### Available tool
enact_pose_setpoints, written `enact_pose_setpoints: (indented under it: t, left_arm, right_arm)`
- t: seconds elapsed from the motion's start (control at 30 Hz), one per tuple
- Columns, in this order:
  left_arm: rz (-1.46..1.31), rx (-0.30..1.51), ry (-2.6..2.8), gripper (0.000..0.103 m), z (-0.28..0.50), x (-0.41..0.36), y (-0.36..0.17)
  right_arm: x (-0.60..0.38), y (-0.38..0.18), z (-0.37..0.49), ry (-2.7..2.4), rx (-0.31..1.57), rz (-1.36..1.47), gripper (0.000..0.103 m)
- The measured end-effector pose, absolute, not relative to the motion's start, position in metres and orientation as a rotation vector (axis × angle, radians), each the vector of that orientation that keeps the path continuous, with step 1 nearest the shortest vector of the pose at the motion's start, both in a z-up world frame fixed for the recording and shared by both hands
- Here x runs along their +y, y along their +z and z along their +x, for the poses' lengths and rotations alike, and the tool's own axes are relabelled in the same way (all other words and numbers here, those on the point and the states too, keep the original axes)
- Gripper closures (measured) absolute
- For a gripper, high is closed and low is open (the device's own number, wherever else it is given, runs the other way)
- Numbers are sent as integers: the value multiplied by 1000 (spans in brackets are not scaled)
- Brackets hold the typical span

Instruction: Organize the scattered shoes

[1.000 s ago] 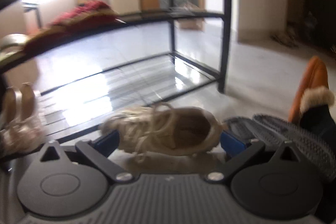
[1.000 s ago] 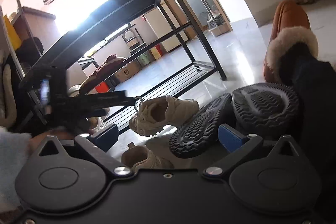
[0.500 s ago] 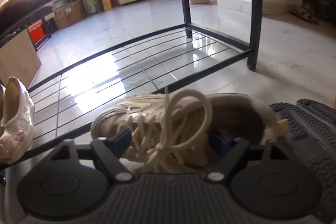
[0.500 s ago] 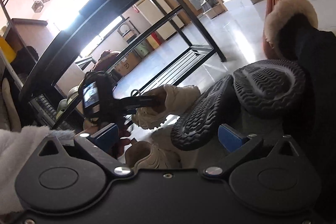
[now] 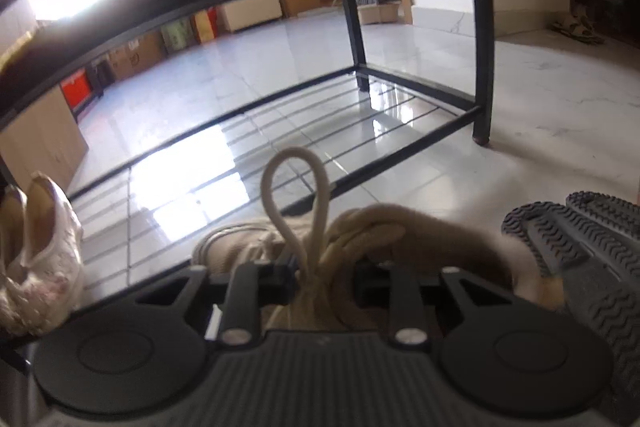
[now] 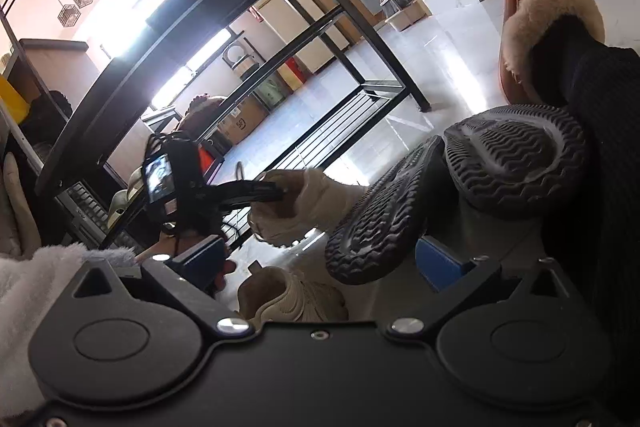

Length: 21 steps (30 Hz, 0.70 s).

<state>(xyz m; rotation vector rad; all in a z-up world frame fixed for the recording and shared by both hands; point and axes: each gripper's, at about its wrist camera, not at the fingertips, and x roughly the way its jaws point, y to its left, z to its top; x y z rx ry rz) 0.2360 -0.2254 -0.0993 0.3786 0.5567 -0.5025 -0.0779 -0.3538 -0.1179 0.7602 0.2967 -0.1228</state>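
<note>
L tool [image 5: 322,277] clamped narrow on sneaker [image 5: 360,239] at laces/tongue, low in front of rack [image 5: 482,39] bottom shelf. Risk: grip mostly on lace and soft tongue, so shoe may swing or slip out. R tool [image 6: 316,259] apart, holding nothing; second sneaker [image 6: 288,297] lies between its fingers.

Sneaker [image 5: 360,239] sits in front of rack [image 5: 352,131], upturned soles [image 5: 580,251] just right of it; small shoes [image 5: 36,263] on rack's bottom shelf, left; 2nd sneaker [image 6: 292,297] nearer right cam.
</note>
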Motion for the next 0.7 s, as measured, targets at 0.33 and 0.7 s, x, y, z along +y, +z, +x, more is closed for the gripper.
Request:
enact_pose_setpoints:
  t: [0.33, 0.7]
  left_arm:
    - [164, 427, -249, 78, 151, -138, -37]
    - [135, 386, -11, 78, 1, -27, -47]
  right_arm:
    - [-350, -118, -79, -131, 282, 737, 0]
    - [-339, -116, -89, -165, 277, 651, 0]
